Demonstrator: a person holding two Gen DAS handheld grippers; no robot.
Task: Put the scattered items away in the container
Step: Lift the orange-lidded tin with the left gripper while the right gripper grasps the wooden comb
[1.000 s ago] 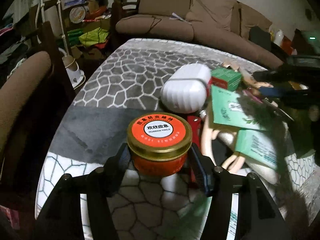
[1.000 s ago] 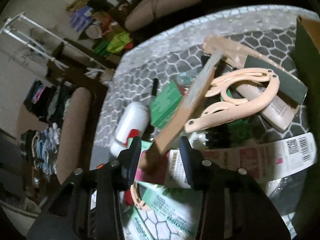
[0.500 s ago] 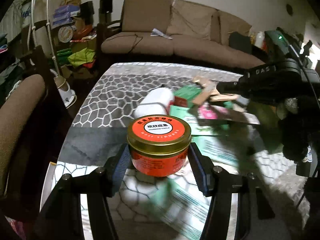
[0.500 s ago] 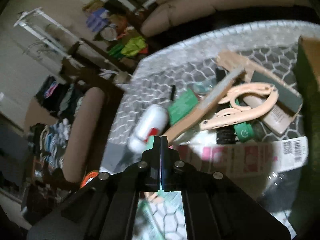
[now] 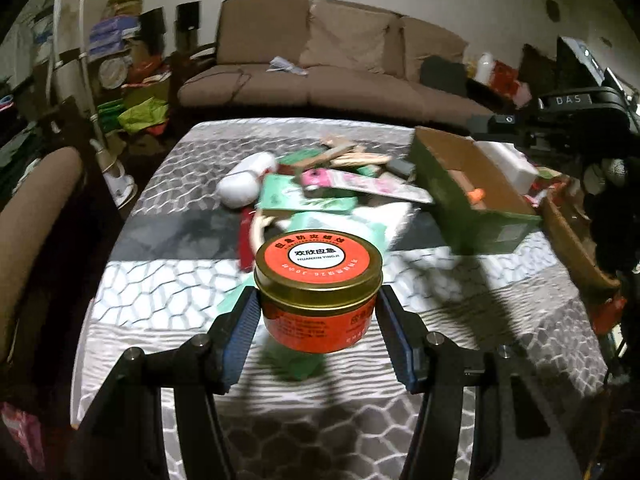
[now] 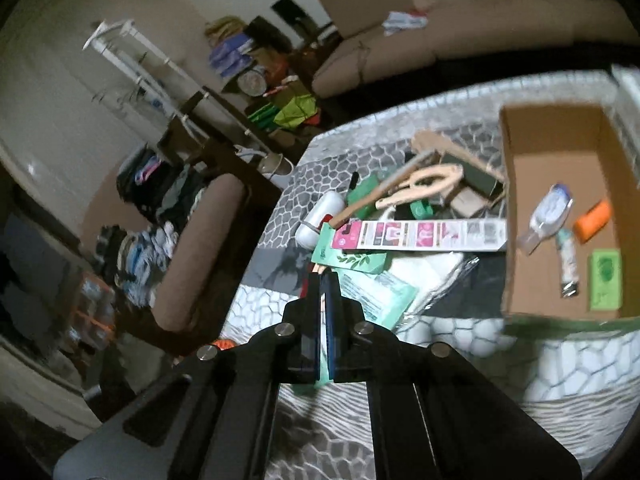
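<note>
Left gripper (image 5: 318,312) clamped the orange tin (image 5: 318,288) above the table (image 5: 168,280) — right gripper (image 6: 323,292) pinched closed, nothing betw. pads; cardboard box (image 6: 560,152) nearby.

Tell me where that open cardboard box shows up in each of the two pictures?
Left wrist view: cardboard box at right of centre, beyond the held red tin.
Right wrist view: box at far right, seen from above.
Shared landmark: white bottle left of the pile.

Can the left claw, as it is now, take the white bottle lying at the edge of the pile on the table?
Probably not yet: the left claw is shut on the orange tin, so it has no free grip. The white bottle itself lies uncovered, with nothing on top.
</note>
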